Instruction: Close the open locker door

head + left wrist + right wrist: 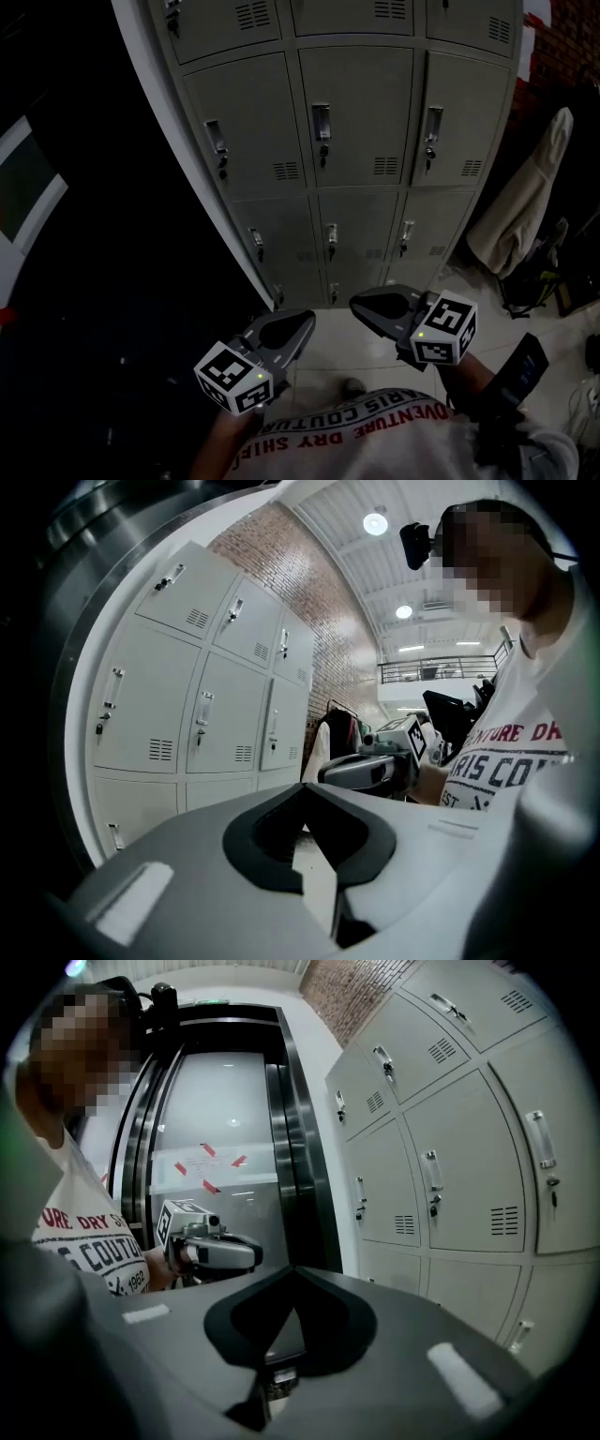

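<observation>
As I faced the lockers (281, 225), the left tool (302, 323) and the right tool (361, 307) hung side by side near their bottom row, each with its jaws pressed together and empty. Every locker door (356, 117) I could see lay flush shut.

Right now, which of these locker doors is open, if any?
None that I can see: every locker door sits flush and shut in all three views.
</observation>
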A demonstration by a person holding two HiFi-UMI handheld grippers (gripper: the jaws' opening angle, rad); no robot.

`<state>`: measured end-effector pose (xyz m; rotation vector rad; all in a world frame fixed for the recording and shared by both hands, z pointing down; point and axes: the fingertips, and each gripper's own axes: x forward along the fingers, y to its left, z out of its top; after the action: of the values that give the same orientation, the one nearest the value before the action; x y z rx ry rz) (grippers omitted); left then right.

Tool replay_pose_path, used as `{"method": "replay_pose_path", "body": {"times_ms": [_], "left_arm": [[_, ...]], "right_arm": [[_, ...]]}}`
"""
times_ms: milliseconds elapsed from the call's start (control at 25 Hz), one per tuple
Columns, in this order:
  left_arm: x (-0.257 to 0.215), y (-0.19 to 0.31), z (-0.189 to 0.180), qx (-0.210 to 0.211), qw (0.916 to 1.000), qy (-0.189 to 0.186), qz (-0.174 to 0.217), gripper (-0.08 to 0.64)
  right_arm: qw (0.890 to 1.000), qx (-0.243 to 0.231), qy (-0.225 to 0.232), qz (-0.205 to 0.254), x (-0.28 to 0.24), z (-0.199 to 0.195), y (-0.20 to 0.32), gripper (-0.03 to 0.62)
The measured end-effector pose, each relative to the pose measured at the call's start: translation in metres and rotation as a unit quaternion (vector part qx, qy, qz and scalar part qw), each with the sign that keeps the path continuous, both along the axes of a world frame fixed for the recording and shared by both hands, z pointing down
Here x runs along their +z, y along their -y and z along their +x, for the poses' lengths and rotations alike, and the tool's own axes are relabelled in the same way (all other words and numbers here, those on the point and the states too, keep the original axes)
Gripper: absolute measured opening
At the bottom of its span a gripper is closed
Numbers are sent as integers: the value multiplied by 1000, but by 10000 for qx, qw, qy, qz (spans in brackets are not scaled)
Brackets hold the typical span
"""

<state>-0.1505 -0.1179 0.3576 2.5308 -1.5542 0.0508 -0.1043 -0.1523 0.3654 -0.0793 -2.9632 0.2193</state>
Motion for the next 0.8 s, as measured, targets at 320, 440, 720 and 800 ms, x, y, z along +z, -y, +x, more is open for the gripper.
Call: {"method": "replay_pose_path", "body": {"times_ms": [320, 440, 720, 800], "left_arm": [[-9, -77, 53, 525, 9986, -14, 66, 5], [-11, -101, 70, 682, 9977, -35, 11, 5], [-1, -138, 97, 861, 9963, 72, -25, 5], [-3, -142, 103, 884, 9961, 54, -18, 5]], "right_arm": [[9996, 85, -94, -239, 15, 37, -109, -5], [9994, 188, -81, -294, 11, 49, -136, -5], [9995, 201, -94, -235, 11, 75, -182, -5], [9994, 195, -150, -262, 13, 80, -189, -5]]}}
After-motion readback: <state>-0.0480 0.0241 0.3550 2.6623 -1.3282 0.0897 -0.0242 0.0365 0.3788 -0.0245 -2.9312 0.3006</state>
